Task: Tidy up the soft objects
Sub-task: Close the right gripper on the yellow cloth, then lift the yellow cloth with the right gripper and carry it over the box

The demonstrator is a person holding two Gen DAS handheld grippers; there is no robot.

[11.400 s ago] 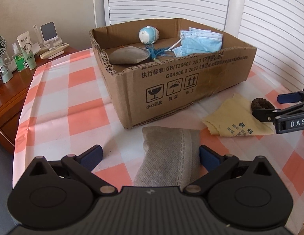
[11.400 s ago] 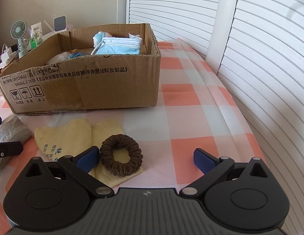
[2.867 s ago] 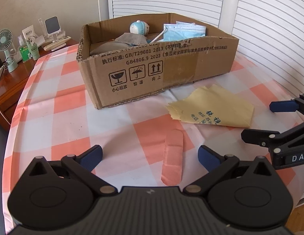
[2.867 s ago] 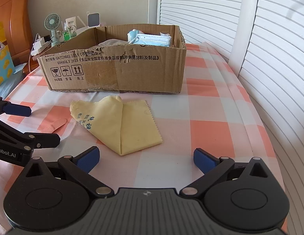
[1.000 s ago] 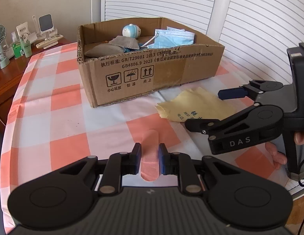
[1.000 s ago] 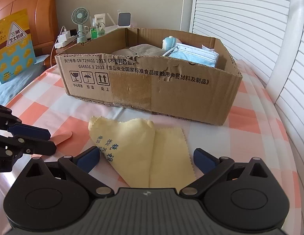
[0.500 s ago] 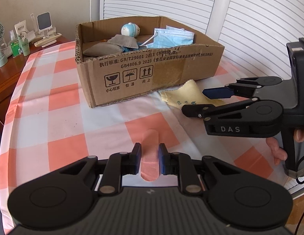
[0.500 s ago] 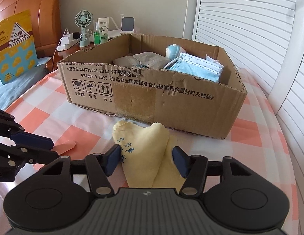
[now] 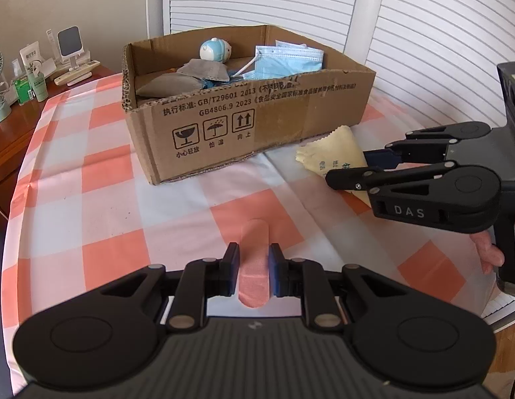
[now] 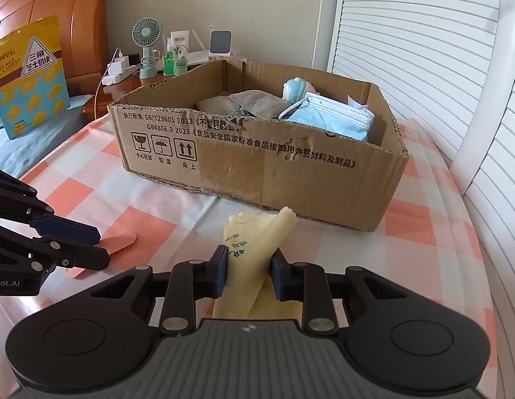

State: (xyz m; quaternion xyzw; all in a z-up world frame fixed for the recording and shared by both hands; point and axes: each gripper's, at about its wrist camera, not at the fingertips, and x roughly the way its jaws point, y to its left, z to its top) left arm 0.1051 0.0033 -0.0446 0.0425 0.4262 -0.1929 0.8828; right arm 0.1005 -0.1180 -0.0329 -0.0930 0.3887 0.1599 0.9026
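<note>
"GB/T29601 2013" and "GB4806.9 2023" are printed on the cardboard box (image 9: 244, 113) above three handling symbols, "DAS" is marked on the right gripper (image 9: 357, 171), and "obot.AI" can be read on the left gripper (image 10: 98, 244).

Right gripper (image 10: 248, 266) jaws closing — yellow cloth (image 10: 254, 249) bunched between.

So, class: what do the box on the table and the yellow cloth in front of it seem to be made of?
Box: brown corrugated cardboard, matte; fluted edges show along its torn rim. Yellow cloth: probably thin microfibre fabric, matte, with a zigzag-cut edge; it bunches softly where it is pinched.
</note>
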